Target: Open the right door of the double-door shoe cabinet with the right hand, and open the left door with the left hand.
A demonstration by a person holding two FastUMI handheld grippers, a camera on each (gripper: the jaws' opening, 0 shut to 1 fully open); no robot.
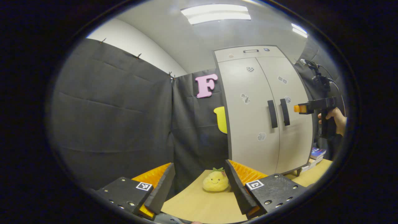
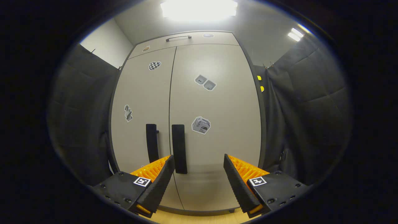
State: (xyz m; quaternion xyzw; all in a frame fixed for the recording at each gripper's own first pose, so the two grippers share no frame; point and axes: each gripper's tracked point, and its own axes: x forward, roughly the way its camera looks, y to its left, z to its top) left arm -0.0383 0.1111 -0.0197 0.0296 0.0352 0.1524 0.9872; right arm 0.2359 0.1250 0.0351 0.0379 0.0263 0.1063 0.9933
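Cabinet (image 2: 217,109) straight ahead in right gripper view, both doors shut. Right gripper (image 2: 197,174) spread wide, near right handle (image 2: 179,148), holding nothing. Left gripper (image 1: 199,186) likewise spread, well apart from left handle (image 1: 272,114). Rigid panels, likely light on hinges; best clamped mid-handle.
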